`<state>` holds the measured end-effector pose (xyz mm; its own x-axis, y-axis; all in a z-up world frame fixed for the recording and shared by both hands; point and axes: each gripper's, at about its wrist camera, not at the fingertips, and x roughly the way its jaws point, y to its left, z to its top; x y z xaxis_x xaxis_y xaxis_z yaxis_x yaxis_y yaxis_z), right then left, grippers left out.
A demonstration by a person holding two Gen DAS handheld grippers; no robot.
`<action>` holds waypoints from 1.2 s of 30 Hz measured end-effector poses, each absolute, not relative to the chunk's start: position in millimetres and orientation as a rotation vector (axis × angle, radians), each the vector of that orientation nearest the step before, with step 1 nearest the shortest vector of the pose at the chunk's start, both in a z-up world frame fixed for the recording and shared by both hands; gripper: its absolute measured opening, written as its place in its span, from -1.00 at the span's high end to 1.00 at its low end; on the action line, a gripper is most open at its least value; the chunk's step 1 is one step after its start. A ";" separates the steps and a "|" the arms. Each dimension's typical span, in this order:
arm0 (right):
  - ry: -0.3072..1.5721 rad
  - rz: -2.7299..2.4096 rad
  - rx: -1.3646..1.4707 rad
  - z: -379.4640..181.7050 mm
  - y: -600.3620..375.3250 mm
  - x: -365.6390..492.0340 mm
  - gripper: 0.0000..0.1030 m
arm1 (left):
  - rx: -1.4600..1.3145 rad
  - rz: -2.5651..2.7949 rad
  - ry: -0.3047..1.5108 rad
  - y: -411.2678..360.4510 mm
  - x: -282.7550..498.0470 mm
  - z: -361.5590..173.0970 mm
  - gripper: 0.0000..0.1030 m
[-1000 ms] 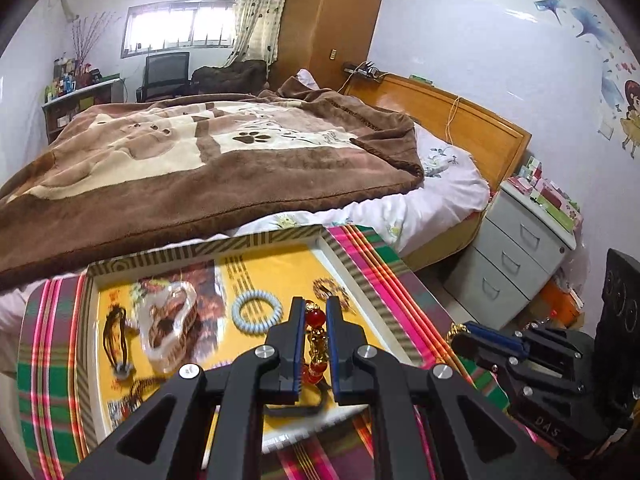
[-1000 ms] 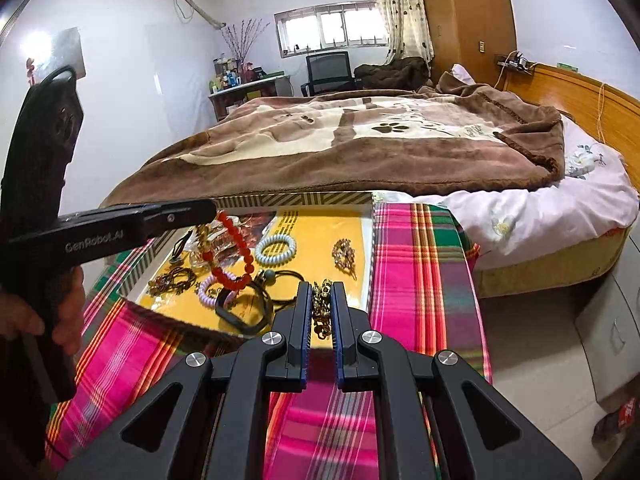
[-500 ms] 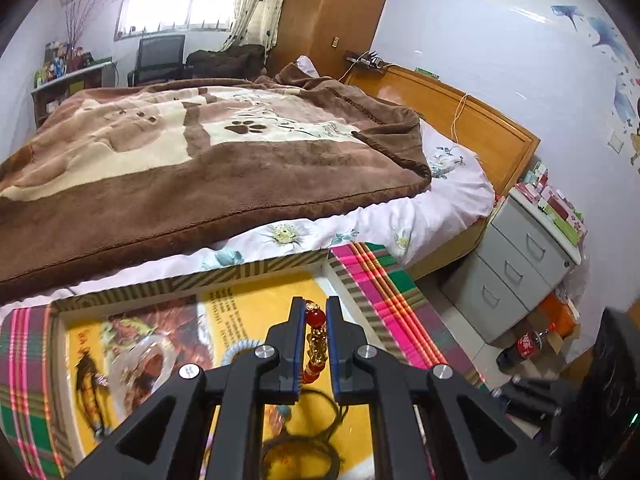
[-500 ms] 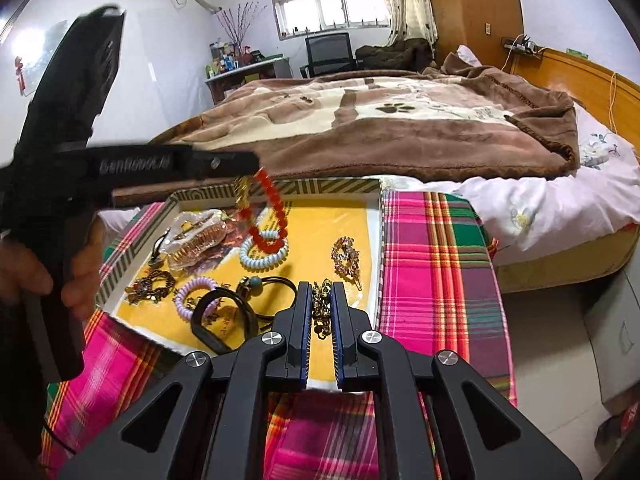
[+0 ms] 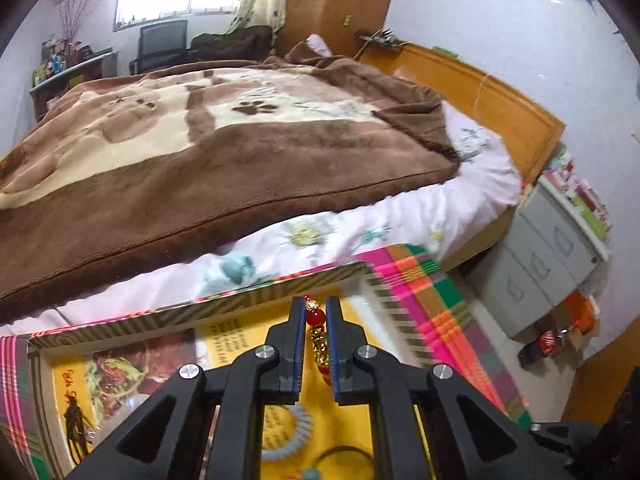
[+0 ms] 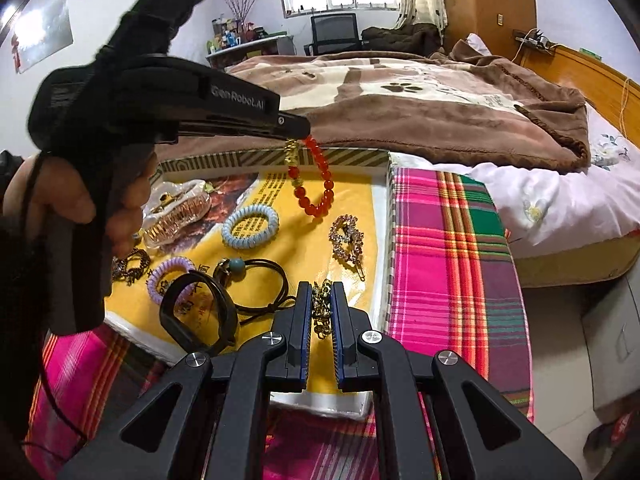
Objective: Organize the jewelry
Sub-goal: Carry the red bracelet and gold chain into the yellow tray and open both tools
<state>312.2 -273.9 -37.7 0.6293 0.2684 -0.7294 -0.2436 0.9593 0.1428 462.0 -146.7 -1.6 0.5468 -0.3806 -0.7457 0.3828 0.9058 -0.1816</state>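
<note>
My left gripper (image 5: 313, 304) (image 6: 298, 130) is shut on a red bead bracelet with gold charms (image 5: 318, 340) (image 6: 316, 184), which dangles over the far part of the yellow-lined tray (image 6: 382, 240). A gold chain piece (image 6: 322, 306) is pinched in my right gripper (image 6: 321, 288), shut, low over the tray's near right part. On the tray lie a pale blue coil hair tie (image 6: 250, 226), a purple coil tie (image 6: 170, 280), a rhinestone hair clip (image 6: 347, 240), a clear claw clip (image 6: 176, 214), a black bangle (image 6: 198, 316) and a black cord with a teal bead (image 6: 256, 280).
The tray (image 5: 224, 300) rests on a pink and green plaid cloth (image 6: 448, 260) on a small table. A bed with a brown blanket (image 6: 400, 108) stands just beyond it. Grey drawers (image 5: 548, 264) are on the right, and a person's hand (image 6: 80, 200) holds the left gripper.
The left gripper has carried the red bracelet rightward and toward the tray's far edge, slightly lower. The right gripper has sunk a little closer to the tray with its gold chain.
</note>
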 end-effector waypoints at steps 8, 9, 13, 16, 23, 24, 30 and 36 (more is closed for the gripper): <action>0.887 0.308 0.008 -53.6 -265.1 320.2 0.83 | 0.017 -0.393 0.930 -133.4 475.3 -25.6 0.80; 0.891 0.310 0.005 -54.7 -264.2 320.8 0.83 | 0.018 -0.388 0.936 -133.5 476.2 -27.9 0.80; 0.909 0.305 0.001 -58.9 -262.9 323.1 0.83 | 0.043 -0.371 0.949 -135.0 477.7 -33.6 0.80; 0.915 0.302 -0.002 -59.0 -261.2 323.6 0.83 | 0.041 -0.369 0.951 -134.4 478.1 -35.1 0.80; 0.914 0.300 -0.006 -59.8 -258.6 324.3 0.83 | 0.033 -0.357 0.972 -134.2 480.6 -40.5 0.80; 0.913 0.299 -0.009 -59.9 -258.2 324.3 0.83 | 0.030 -0.353 0.970 -133.0 480.4 -40.4 0.80; 0.908 0.296 -0.001 -59.7 -257.9 323.8 0.76 | 0.025 -0.346 0.970 -129.6 475.6 -38.9 0.67; 0.901 0.272 0.012 -58.5 -258.2 321.7 0.62 | 0.014 -0.349 0.962 -127.8 464.4 -33.9 0.11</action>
